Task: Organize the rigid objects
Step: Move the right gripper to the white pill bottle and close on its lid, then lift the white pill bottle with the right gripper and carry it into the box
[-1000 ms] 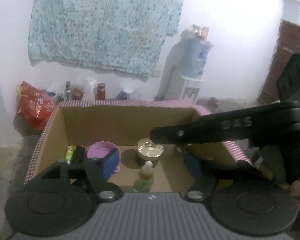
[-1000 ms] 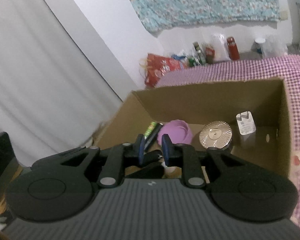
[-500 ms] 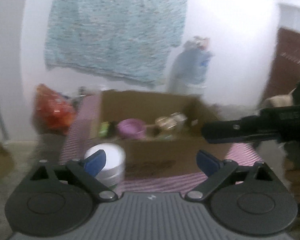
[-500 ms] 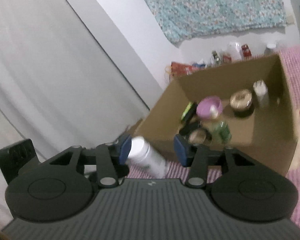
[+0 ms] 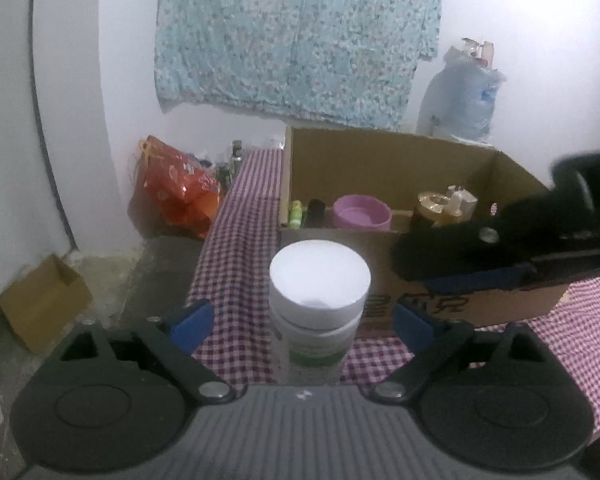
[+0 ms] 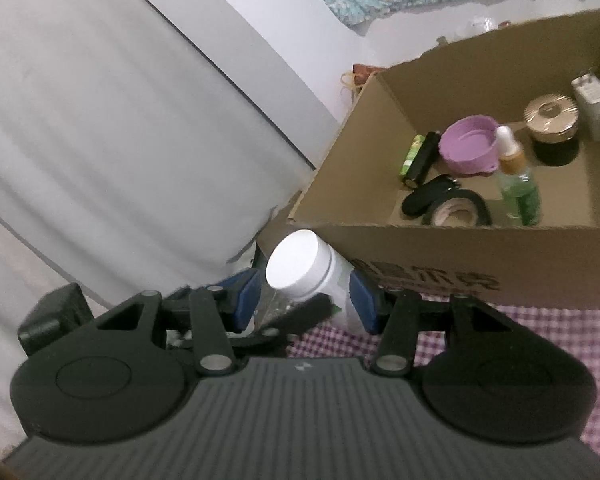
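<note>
Jar (image 5: 319, 300) upright on the checked desk (image 5: 236, 264) before the box (image 5: 452, 304), dead ahead between the spread, closing left tongs (image 5: 302, 322); right tongs (image 6: 306, 300) half-spread around it, untouched.

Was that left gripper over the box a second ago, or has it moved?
Yes, it moved. The left gripper pulled back out of the cardboard box and now faces the white jar in front of it.
</note>
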Tool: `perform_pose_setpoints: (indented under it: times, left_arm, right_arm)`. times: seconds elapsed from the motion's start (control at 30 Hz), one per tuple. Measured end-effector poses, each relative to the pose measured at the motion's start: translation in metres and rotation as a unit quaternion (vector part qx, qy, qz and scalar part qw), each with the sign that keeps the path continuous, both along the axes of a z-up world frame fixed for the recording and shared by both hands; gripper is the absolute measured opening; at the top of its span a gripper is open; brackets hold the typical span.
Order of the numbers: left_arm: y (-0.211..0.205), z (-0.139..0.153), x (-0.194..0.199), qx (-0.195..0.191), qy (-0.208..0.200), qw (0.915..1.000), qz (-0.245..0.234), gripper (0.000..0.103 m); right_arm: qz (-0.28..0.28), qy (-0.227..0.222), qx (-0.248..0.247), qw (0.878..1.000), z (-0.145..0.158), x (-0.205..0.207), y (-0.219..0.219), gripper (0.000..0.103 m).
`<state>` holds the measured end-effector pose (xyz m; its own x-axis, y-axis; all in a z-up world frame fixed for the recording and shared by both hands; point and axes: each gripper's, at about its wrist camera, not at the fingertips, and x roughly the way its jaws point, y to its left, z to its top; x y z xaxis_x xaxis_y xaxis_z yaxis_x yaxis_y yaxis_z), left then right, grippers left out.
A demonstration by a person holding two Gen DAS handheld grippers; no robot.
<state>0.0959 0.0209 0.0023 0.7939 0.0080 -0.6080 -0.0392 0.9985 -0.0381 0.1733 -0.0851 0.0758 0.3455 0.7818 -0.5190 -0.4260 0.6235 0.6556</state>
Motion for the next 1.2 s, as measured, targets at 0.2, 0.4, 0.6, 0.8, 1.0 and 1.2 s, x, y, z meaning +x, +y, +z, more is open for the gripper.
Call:
perform_pose_setpoints:
  times: [0.2, 0.4, 0.6, 0.8, 1.0, 1.2]
  left_arm:
    - [0.0, -0.01, 0.013, 0.001, 0.012, 0.9999, -0.01, 0.08]
    - [-0.002, -0.013, 0.017, 0.003, 0.019, 0.9998, -0.011, 0.064]
    - [-0.003, -0.012, 0.017, 0.001, 0.025, 0.9997, -0.006, 0.054]
    - [-0.006, -0.008, 0.014, 0.004, 0.025, 0.9997, -0.006, 0.054]
    - [-0.013, -0.002, 0.005, 0.012, 0.018, 0.9997, -0.005, 0.054]
    - [-0.015, 0.006, -0.001, 0.021, 0.009, 0.9997, -0.008, 0.054]
  right_arm:
    - [-0.007, 0.022, 0.001, 1.0, -0.015, 0.019, 0.02, 0.049]
    - [-0.006, 0.035, 0.009, 0.999, -0.023, 0.024, 0.034, 0.042]
    - [-0.008, 0.041, 0.018, 0.999, -0.027, 0.025, 0.038, 0.034]
    - [-0.007, 0.042, 0.021, 0.999, -0.025, 0.021, 0.032, 0.033]
    - [-0.005, 0.036, 0.028, 0.999, -0.02, 0.015, 0.026, 0.033]
    - [-0.005, 0.03, 0.034, 0.999, -0.012, 0.006, 0.02, 0.033]
